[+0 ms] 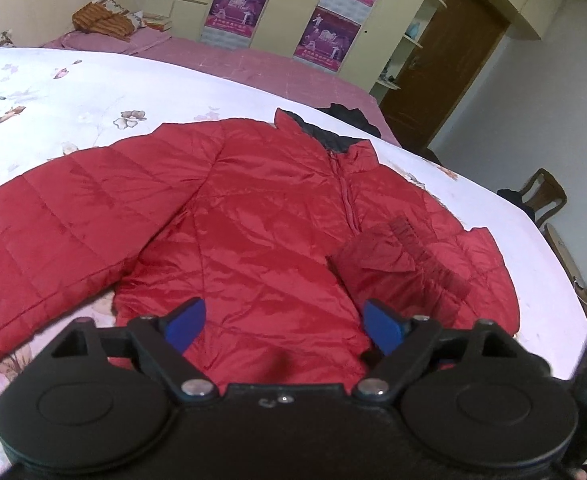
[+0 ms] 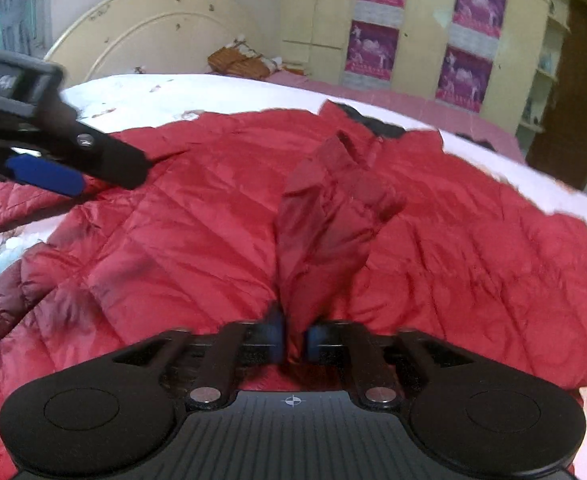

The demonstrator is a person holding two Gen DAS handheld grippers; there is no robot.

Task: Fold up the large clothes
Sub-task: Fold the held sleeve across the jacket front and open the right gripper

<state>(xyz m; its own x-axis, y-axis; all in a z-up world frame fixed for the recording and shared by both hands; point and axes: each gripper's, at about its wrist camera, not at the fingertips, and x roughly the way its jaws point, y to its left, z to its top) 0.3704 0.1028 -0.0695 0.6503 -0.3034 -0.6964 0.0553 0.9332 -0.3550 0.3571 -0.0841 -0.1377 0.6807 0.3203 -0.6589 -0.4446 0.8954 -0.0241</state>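
Observation:
A red quilted jacket (image 1: 261,216) lies front up on a white floral quilt (image 1: 73,96), collar toward the far side. Its left sleeve (image 1: 53,216) stretches out to the left. The right sleeve (image 1: 389,260) is folded over the body. My left gripper (image 1: 283,326) is open and empty, hovering above the jacket's lower hem. In the right wrist view my right gripper (image 2: 295,338) is shut on the right sleeve (image 2: 329,216), lifting its cuff end above the jacket (image 2: 181,232). The left gripper (image 2: 53,168) shows at the upper left of that view.
The bed has a cream headboard (image 2: 153,32) and a pink sheet (image 1: 253,64) with pillows (image 1: 105,20) at the far side. A dark garment (image 1: 349,116) lies beyond the collar. Cupboards with posters (image 1: 325,36), a brown door (image 1: 449,60) and a wooden chair (image 1: 541,196) stand to the right.

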